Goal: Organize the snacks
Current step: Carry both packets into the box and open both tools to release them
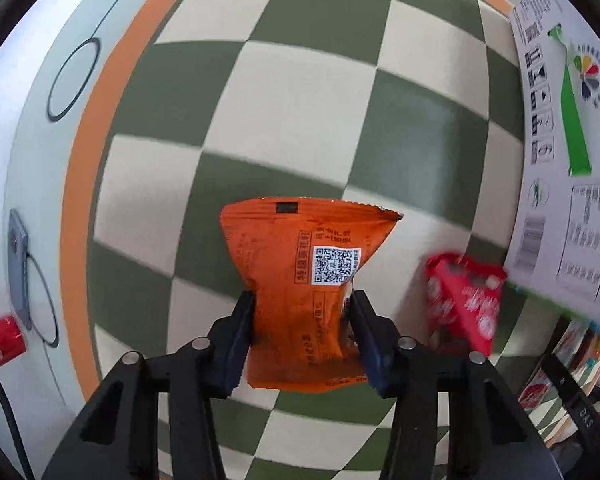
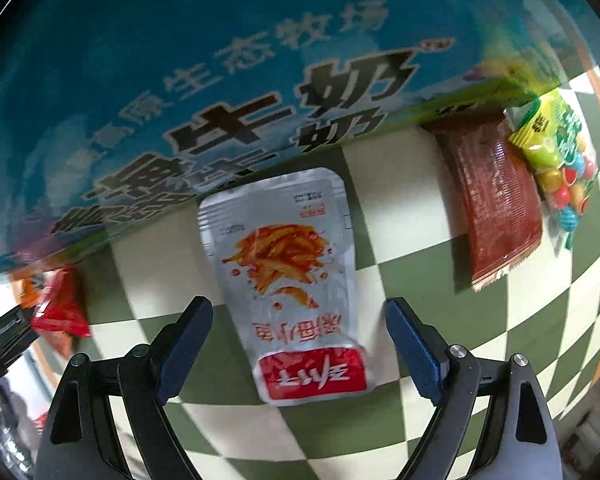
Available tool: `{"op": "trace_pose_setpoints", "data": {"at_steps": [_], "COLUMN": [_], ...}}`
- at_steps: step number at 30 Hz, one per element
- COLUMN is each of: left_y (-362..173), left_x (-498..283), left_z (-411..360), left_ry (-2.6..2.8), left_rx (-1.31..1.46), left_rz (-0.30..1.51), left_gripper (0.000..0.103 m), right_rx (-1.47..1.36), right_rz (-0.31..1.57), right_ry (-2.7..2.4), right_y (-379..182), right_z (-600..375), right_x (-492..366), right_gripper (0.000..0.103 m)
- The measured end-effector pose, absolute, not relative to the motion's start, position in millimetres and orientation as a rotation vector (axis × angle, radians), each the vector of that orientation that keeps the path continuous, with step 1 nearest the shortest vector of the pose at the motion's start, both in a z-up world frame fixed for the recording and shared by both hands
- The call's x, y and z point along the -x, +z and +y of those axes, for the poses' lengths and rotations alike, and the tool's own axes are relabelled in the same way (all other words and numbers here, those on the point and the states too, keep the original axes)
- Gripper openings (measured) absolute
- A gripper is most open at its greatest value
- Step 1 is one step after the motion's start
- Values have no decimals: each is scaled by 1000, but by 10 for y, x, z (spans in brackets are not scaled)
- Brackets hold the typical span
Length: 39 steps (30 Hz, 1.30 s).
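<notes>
The left tool [image 1: 302,336] has its two dark blue fingers [image 1: 236,344] pressed in from both sides, clamped on an orange packet [image 1: 300,280]. The right tool [image 2: 300,352] has its fingers [image 2: 414,352] spread wide apart, touching nothing.

A green-and-cream checkered cloth [image 1: 300,120] covers the desk, a milk carton box [image 2: 180,60] stands at its edge, and a cola can [image 1: 0,340] lies beyond its orange border.
</notes>
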<state>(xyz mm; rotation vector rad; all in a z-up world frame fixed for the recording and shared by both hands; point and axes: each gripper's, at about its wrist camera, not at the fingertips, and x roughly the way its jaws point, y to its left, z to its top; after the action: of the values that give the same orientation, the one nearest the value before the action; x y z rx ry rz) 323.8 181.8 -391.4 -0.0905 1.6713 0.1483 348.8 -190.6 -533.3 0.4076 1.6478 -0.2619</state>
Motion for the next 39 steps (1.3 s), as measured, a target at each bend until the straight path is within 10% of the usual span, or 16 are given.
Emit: {"op": "trace_pose_setpoints", "data": {"at_steps": [10, 24, 39], "left_y": [-3872, -3644, -2249], "left_x": [-2484, -2142, -3268], "left_z": [1474, 698, -163], "left_ry": [113, -81, -280], "left_rx": [21, -69, 20], "left_rz": [1667, 1632, 1429], "left_gripper": [45, 45, 45], "right_rx": [-190, -394, -521], "right_rz": [1597, 1599, 1359], "right_ry": [-186, -85, 64], "right_y": [-5218, -5088, -3567], "right_z": [-1635, -1915, -2373], "right_x": [-3290, -2897, -3206], "right_gripper": [44, 40, 40]}}
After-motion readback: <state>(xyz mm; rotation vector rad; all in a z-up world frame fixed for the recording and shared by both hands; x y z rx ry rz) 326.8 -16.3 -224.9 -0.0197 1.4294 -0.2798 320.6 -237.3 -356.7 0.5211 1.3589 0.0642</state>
